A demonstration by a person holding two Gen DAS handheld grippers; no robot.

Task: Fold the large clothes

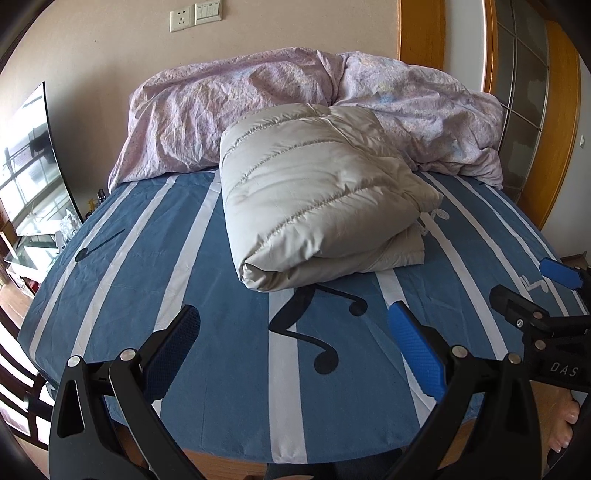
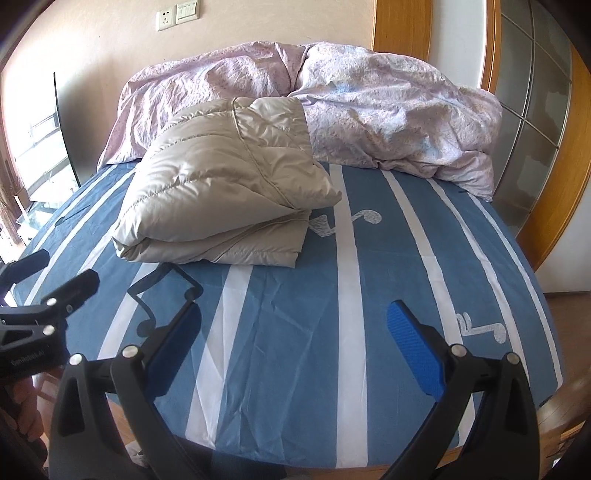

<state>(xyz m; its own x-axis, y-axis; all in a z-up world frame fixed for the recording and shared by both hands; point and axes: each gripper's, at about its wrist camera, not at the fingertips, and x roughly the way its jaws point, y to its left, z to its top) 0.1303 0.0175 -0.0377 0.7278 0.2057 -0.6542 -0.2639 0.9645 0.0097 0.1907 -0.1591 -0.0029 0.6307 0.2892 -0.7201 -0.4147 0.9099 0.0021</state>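
- A folded beige down jacket (image 1: pixel 317 199) is being borne by the striped blue bed (image 1: pixel 155 280), touching the lilac duvet (image 1: pixel 207 110) behind.
- The left gripper (image 1: pixel 293 354) and right gripper (image 2: pixel 293 350) are being held wide apart, gripping nothing, near the bed's front edge.

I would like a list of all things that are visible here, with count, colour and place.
jacket: 1, beige, folded, middle of the bed
duvet: 1, pink, bunched at the far end
sheet: 1, blue with white stripes and music notes, over the bed
socket: 1, white, on the wall
switch: 1, white, beside the socket
screen: 1, dark, left of the bed
left gripper: 1, black and blue, open, over the near edge
right gripper: 1, same colours, open
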